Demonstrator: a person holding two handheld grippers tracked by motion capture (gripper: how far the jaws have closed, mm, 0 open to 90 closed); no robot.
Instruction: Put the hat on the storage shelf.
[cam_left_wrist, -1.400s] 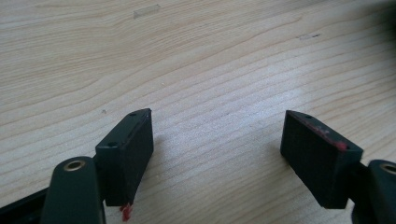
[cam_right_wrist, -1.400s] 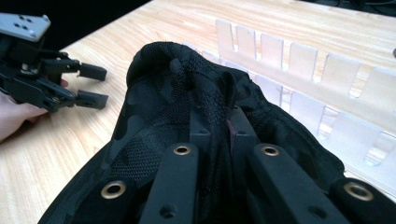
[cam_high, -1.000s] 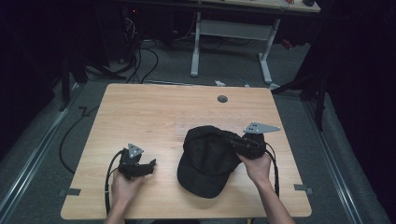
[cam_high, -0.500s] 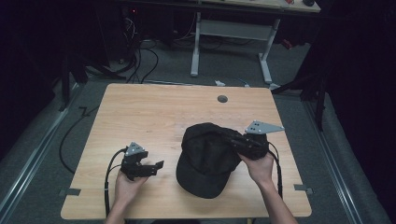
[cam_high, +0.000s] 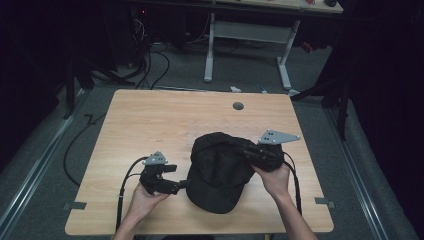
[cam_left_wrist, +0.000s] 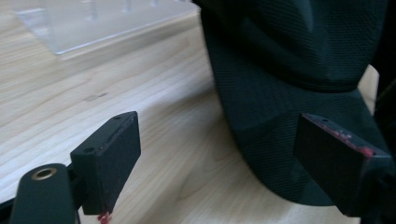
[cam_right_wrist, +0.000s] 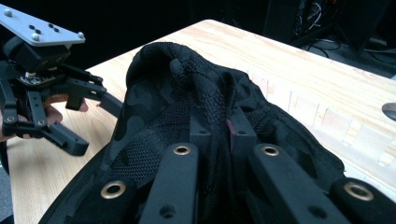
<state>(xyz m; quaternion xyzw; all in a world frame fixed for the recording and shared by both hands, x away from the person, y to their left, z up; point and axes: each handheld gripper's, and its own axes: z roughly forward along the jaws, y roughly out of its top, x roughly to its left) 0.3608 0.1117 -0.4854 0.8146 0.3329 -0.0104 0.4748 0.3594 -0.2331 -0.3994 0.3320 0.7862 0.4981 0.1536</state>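
One black cap (cam_high: 220, 172) lies on the wooden worktop (cam_high: 165, 125), at lower centre of the high view, its brim toward the bottom edge. My right tongs (cam_high: 248, 150) sit at the cap's right side, clenched on a fold of the crown fabric; in the right gripper view the jaws stand almost together with cloth pinched between them (cam_right_wrist: 219, 126). My left tongs (cam_high: 181, 184) are at lower left of the cap, jaws wide apart and holding nothing, with one jaw just beside the brim edge (cam_left_wrist: 299, 172).

Assessment: the crown is a soft, light mesh weave that bunches and creases under the grip, so it will sag and give little control. The brim looks stiffer and holds its curve; I judge it the better purchase for the left tongs. Nothing appears fragile or slippery. The main risk is the fabric slipping from a shallow pinch.
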